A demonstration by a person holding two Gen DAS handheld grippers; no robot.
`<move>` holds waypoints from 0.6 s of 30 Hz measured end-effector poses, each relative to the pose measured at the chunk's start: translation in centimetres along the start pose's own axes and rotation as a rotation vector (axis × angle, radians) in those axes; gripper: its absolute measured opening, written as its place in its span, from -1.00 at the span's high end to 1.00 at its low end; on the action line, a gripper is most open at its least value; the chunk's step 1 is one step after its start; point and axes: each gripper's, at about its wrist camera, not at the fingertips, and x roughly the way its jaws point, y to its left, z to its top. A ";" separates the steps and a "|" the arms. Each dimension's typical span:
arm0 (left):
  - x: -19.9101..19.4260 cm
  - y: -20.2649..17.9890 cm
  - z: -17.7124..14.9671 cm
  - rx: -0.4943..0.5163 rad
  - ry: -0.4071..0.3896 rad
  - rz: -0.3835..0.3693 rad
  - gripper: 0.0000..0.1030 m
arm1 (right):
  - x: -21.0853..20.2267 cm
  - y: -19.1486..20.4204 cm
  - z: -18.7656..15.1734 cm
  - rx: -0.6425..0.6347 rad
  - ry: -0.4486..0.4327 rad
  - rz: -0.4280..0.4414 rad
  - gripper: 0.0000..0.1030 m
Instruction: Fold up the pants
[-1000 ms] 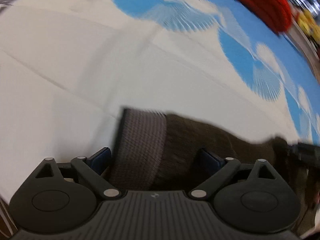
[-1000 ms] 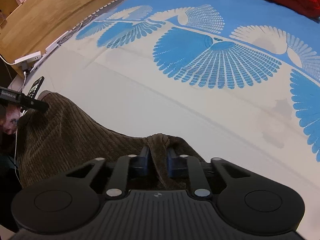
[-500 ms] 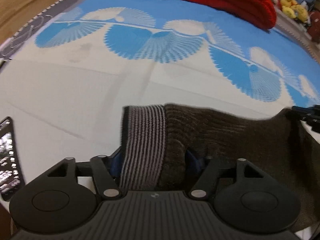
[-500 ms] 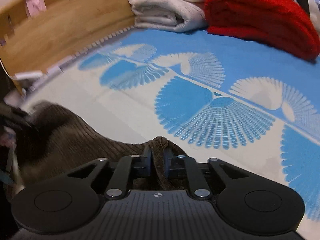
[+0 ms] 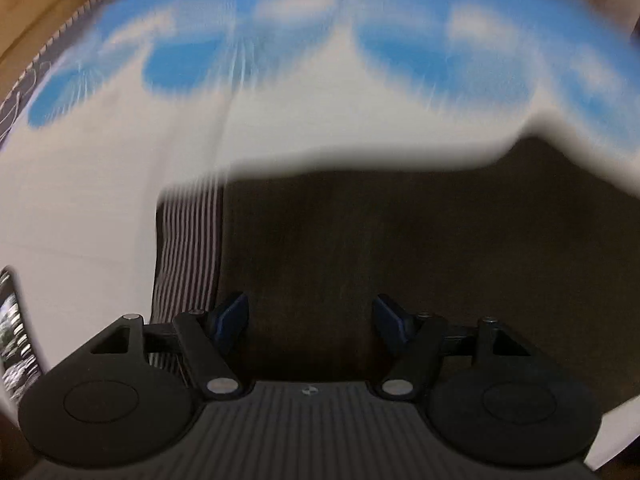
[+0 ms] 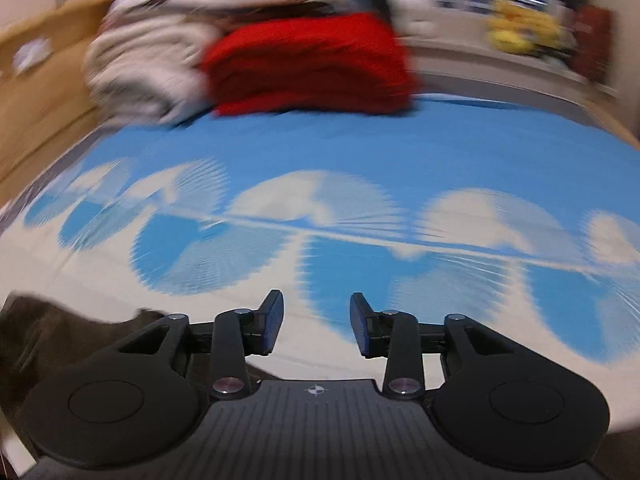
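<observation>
Brown pants point(image 5: 400, 264) flat on the bed point(image 5: 120, 184), striped waistband point(image 5: 186, 256) left; left tool point(image 5: 310, 316) spread just above them, gripping nothing; right tool point(image 6: 316, 320) freshly parting, empty — lifted clear, cloth released for the next fold.

Left gripper point(image 5: 311, 320): jaws just opened wider, blue pads clear of the cloth. Brown pants point(image 5: 400, 260): spread flat beneath, striped waistband point(image 5: 186, 252) at left edge. Blue-and-white patterned sheet point(image 5: 120, 152): blurred. Phone point(image 5: 14, 340): far left, on the sheet.
</observation>
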 end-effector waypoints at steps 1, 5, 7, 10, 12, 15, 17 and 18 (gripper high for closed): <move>-0.2 -0.6 0.1 0.025 -0.012 0.019 -0.49 | -1.4 -2.0 -0.6 0.050 -0.010 -0.028 0.19; -1.6 -2.3 0.7 0.008 -0.060 0.030 -0.50 | -7.4 -11.1 -4.4 0.293 -0.060 -0.155 0.10; -2.1 -3.8 0.9 0.026 -0.083 0.032 -0.51 | -10.0 -15.5 -7.5 0.408 -0.061 -0.227 0.10; -3.0 -6.2 1.5 0.058 -0.117 0.034 -0.51 | -13.1 -21.7 -13.7 0.596 -0.035 -0.338 0.10; -3.6 -8.2 1.9 0.078 -0.148 0.023 -0.51 | -15.0 -25.7 -17.8 0.795 -0.013 -0.389 0.10; -5.2 -11.1 2.2 0.079 -0.203 -0.006 -0.51 | -17.3 -30.0 -22.6 1.037 -0.041 -0.427 0.08; -6.6 -12.6 1.9 0.066 -0.230 -0.045 -0.51 | -17.3 -31.2 -24.0 1.053 -0.020 -0.452 0.06; -7.5 -13.3 1.8 0.047 -0.246 -0.085 -0.51 | -17.0 -31.7 -24.5 1.049 -0.003 -0.453 0.06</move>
